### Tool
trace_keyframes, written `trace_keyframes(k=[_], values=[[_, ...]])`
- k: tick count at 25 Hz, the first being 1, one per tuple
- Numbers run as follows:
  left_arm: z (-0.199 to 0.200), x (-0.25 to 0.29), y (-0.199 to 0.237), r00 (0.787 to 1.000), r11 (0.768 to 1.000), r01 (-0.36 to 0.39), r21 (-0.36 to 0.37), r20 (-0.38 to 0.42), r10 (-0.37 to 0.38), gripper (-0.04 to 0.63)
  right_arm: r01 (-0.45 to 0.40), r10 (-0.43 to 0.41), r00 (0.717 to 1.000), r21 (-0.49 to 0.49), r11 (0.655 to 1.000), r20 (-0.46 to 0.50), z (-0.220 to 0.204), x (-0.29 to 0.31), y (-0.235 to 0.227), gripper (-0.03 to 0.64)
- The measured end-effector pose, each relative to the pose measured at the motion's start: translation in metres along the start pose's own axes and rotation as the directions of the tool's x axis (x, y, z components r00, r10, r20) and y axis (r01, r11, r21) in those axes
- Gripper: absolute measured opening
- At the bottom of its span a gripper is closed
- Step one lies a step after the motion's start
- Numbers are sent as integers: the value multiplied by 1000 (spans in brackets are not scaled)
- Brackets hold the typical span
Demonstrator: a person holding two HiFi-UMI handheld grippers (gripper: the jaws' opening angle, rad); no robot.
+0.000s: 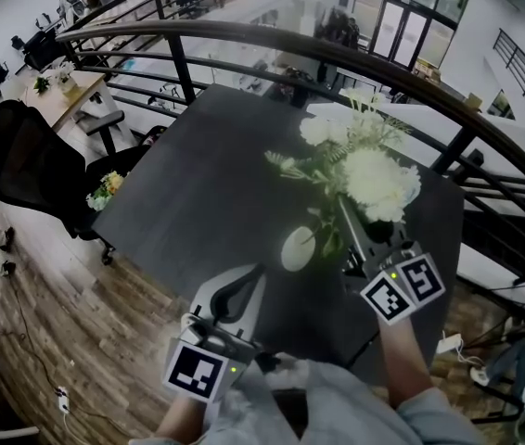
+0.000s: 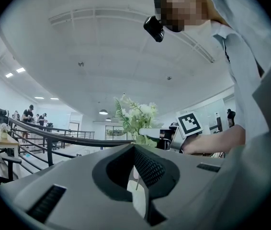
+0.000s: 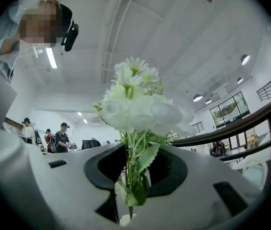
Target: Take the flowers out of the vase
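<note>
You're at a dark table w/ curved black railing behind, wood floor, black office chair at left, glass doors far back, ceiling strip light on.

White, green-leaved flowers stand upright, their stem ends just at the white vase.

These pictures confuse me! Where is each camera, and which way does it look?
Head view: on the person's head, looking down at table, vase, flowers; left gripper and right gripper show.
Left gripper view: rides that gripper, looking along its fingers toward the vase; the person's arm shows.
Right gripper view: rides that gripper, looking along fingers closed on the flower stems.
All three share the flowers.
</note>
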State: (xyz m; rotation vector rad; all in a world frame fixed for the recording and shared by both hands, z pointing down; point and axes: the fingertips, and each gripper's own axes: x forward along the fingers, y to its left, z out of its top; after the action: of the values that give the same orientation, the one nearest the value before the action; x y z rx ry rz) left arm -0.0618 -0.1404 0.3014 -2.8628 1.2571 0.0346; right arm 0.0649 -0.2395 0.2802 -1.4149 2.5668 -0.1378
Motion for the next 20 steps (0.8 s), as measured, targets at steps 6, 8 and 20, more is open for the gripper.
trace_keyframes(k=[6, 8, 20], values=[[1, 3, -2, 1000, 1000, 7, -1, 4, -7, -2, 9, -10, 1000, 23, 1000, 28, 13, -6, -5, 117], [1, 3, -1, 1000, 1000, 10, -3, 5, -9, -2, 17, -18, 999, 34, 999, 34, 14, -9, -8, 117], [-1, 16, -15, 998, 998, 63, -13, 13, -62, -2, 97, -97, 995, 13, 995, 37, 23, -41, -29, 114]])
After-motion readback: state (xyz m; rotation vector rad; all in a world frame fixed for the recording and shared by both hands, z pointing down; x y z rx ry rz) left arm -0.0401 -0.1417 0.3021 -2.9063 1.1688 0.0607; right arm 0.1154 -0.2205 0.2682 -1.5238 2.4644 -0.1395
